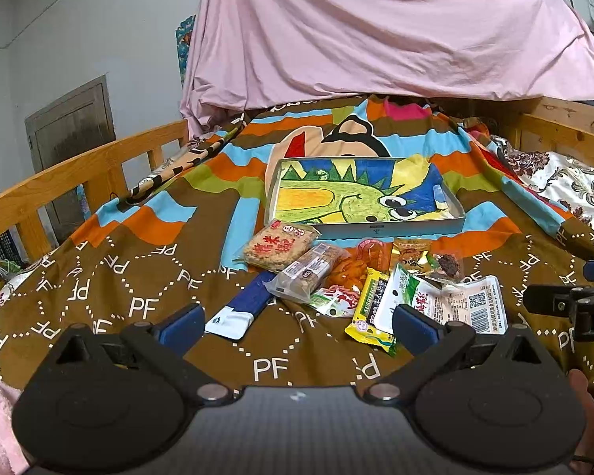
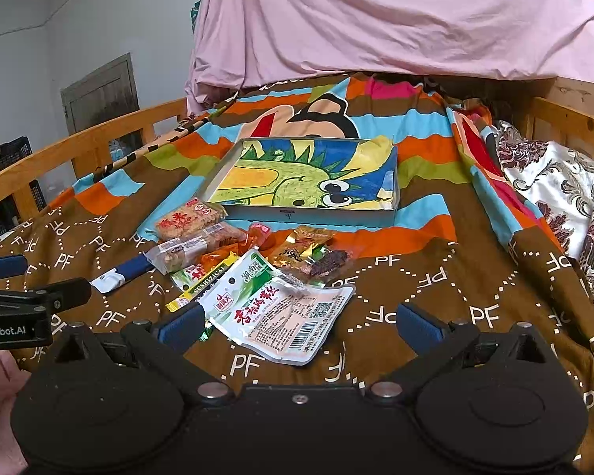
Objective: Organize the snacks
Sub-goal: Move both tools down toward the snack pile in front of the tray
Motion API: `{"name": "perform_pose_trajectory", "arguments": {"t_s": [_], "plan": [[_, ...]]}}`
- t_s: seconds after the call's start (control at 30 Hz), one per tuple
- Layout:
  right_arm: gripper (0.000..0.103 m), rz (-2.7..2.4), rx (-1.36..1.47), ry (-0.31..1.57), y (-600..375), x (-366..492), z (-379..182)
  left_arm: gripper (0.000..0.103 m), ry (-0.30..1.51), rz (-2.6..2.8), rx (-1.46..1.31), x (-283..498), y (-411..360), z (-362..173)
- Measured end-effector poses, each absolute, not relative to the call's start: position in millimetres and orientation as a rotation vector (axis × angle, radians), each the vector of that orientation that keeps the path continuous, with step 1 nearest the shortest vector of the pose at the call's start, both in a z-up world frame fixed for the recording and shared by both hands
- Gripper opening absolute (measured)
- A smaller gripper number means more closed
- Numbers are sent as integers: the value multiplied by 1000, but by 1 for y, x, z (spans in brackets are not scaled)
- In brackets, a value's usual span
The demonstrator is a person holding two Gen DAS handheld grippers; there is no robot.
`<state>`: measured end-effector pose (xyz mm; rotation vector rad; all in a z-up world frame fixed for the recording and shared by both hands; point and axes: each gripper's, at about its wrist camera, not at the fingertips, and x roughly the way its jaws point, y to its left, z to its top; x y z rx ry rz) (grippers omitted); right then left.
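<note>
While both the left tool (image 1: 297,326) and right tool (image 2: 297,326) hover with fingers spread wide, holding nothing, the snack packets (image 2: 257,269) lie heaped on the bed (patterned cover) at the tray's (image 2: 309,213) six o'clock.

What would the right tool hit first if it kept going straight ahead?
Probably the white and green snack packet, lying on the blanket just ahead of the open right tool; depth is hard to judge.

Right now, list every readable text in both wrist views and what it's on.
"PF": repeated across the brown blanket.
"SUSHIZICAI": yellow packet.
"enRobot.AI", start cut off: left gripper body.
Chinese characters, red: rice cracker pack and white-green packet.
Fine print, barcode digits: too small to read.
</note>
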<state>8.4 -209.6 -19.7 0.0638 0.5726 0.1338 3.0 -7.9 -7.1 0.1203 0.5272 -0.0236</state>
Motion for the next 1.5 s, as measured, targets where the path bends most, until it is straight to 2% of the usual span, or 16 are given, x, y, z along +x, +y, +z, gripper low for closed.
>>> {"name": "perform_pose_trajectory", "arguments": {"t_s": [0.67,1.03,1.5], "plan": [[102,308,-159,574,-197,57,-13,103,591,-3,89,53,-5,-1],[102,369,-98,696,-195,109,-39,103,644,11,96,95,3,-5],[102,423,-92,744,-200,148,-57,103,671,-178,200,142,-12,-21]]}}
